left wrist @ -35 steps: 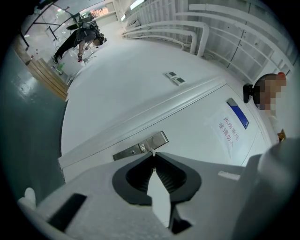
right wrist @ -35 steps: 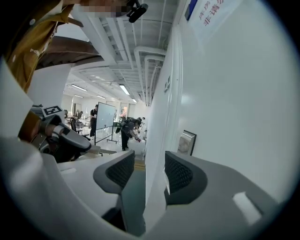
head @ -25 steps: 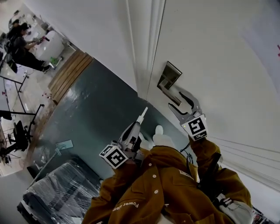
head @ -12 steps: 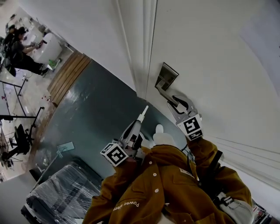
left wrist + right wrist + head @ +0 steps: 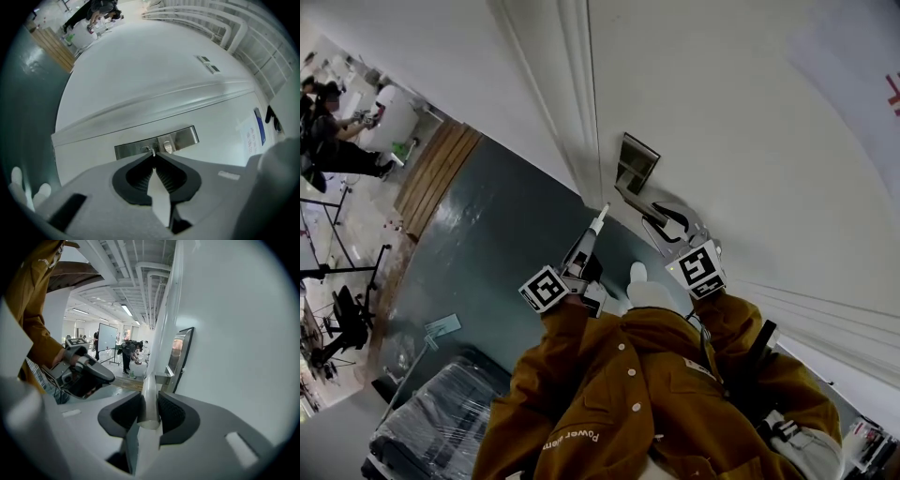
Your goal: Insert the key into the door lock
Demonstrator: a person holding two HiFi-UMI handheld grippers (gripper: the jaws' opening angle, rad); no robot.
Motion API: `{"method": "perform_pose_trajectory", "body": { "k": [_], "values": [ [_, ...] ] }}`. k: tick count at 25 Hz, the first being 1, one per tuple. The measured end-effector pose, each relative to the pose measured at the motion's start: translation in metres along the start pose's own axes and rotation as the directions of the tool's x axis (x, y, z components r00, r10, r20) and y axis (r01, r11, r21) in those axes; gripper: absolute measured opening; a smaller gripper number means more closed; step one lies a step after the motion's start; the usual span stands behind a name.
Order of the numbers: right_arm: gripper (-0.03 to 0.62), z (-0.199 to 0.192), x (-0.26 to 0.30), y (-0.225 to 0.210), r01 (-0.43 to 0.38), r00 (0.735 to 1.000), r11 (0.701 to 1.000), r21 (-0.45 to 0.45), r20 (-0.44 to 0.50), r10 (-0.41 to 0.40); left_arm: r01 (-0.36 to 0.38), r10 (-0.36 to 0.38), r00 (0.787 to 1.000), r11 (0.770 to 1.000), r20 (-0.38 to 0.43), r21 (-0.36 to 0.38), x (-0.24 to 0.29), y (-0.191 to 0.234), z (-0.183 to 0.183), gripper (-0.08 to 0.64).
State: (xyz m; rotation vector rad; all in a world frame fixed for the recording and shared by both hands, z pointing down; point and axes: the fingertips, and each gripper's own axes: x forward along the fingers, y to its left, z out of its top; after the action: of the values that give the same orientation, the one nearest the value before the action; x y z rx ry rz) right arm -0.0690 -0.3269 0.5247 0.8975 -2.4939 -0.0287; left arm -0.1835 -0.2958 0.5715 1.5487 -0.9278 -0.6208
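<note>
The left gripper [image 5: 153,161] is shut tight on the key [image 5: 153,151], with only the tip poking past its jaws. It holds the key just in front of the lock plate [image 5: 185,136] on the door [image 5: 750,141], apparently to line it up for insertion, which does not look begun. The right gripper [image 5: 149,405], whose jaws have just been closing, is clamped on the door handle [image 5: 150,380] that projects from that plate, probably to steady the door.
</note>
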Motion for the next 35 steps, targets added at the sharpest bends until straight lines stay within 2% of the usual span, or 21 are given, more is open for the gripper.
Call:
{"method": "perform_pose_trajectory", "body": {
  "k": [2, 6, 11, 21, 26, 29, 35],
  "values": [
    [0.124, 0.000, 0.000, 0.000, -0.005, 1.000, 1.000, 0.005, 0.003, 0.005, 0.074, -0.075, 0.997, 0.994, -0.001, -0.074, 0.018, 0.000, 0.001, 0.021],
    [0.124, 0.000, 0.000, -0.002, -0.005, 1.000, 1.000, 0.000, 0.008, 0.005, 0.131, -0.136, 0.990, 0.980, -0.030, -0.148, 0.043, 0.000, 0.001, 0.021],
    [0.124, -0.001, -0.001, -0.002, -0.001, 1.000, 1.000, -0.004, -0.008, 0.001, 0.144, -0.160, 0.984, 0.976, -0.084, -0.165, 0.064, 0.006, -0.006, 0.021],
    [0.124, 0.001, -0.002, -0.002, -0.011, 1.000, 1.000, -0.012, -0.011, 0.011, 0.173, -0.196, 0.974, 0.968, -0.116, -0.180, 0.081, 0.002, -0.005, 0.021],
    [0.124, 0.002, -0.002, 0.000, -0.017, 1.000, 1.000, 0.003, -0.013, 0.018, 0.146, -0.173, 0.976, 0.970, -0.130, -0.193, 0.088, 0.010, -0.004, 0.021],
    [0.124, -0.001, -0.001, -0.001, -0.018, 1.000, 1.000, 0.008, -0.013, 0.018, 0.171, -0.201, 0.970, 0.965, -0.139, -0.200, 0.102, 0.008, -0.005, 0.021],
    [0.124, -0.001, 0.001, -0.001, -0.020, 1.000, 1.000, 0.010, -0.015, 0.020, 0.170, -0.204, 0.969, 0.961, -0.141, -0.218, 0.115, 0.015, -0.006, 0.023]
  ]
}}
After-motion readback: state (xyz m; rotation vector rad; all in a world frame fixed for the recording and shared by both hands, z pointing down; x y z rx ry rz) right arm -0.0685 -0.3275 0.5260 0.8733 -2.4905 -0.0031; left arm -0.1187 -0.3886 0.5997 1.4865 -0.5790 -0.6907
